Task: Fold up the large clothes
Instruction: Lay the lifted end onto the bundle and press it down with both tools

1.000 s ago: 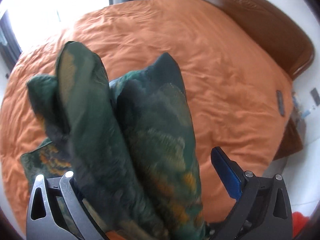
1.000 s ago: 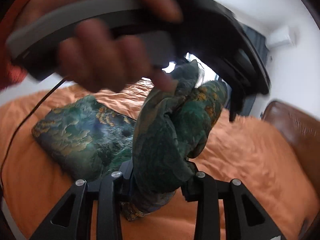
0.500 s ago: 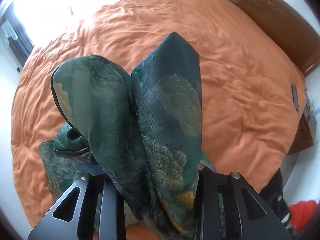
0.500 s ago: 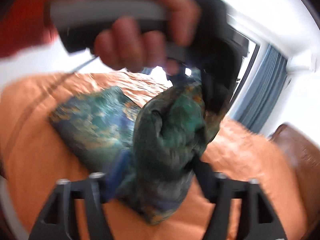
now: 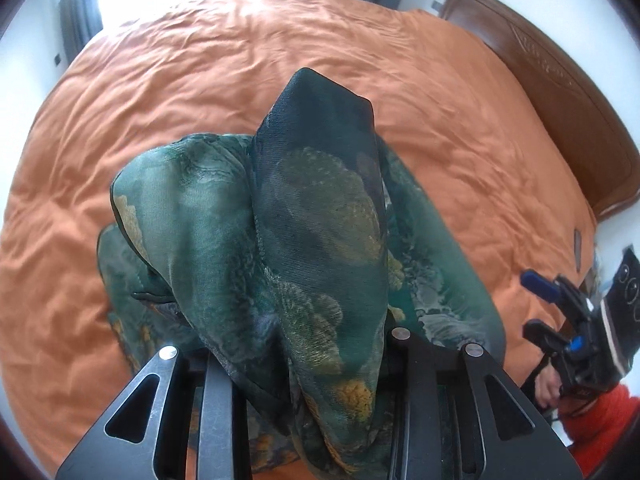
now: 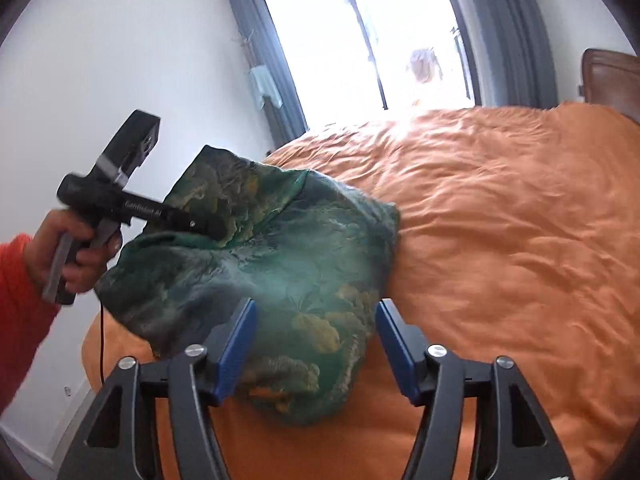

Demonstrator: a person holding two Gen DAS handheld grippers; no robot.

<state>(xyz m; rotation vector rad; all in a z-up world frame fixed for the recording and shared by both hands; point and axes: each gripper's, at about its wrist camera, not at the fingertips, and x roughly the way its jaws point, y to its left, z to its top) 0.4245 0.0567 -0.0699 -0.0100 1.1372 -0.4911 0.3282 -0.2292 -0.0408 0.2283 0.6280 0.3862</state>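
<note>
A dark green garment (image 5: pixel 320 216) with gold and teal print is bunched up between the jaws of my left gripper (image 5: pixel 304 348), which is shut on a thick fold of it. The rest of the cloth hangs down onto the orange bedspread (image 5: pixel 200 80). In the right wrist view the left gripper (image 6: pixel 208 228) bites into the garment (image 6: pixel 288 256) from the left, with a hand (image 6: pixel 76 252) on its handle. My right gripper (image 6: pixel 316 332) stands apart from the cloth; its blue pads (image 6: pixel 240 336) are closing with nothing between them. It also shows as the right gripper (image 5: pixel 548 304) at the left wrist view's right edge.
A brown wooden headboard (image 5: pixel 568 92) runs along the bed's far right side. A bright window with grey curtains (image 6: pixel 372 40) faces the bed, beside a white wall (image 6: pixel 120 60). A red sleeve (image 6: pixel 16 312) and a black cable (image 6: pixel 102 340) are at the left.
My left gripper went from wide open to shut on the garment and moved it lower over the bed. My right gripper let go of the cloth and drew back from it.
</note>
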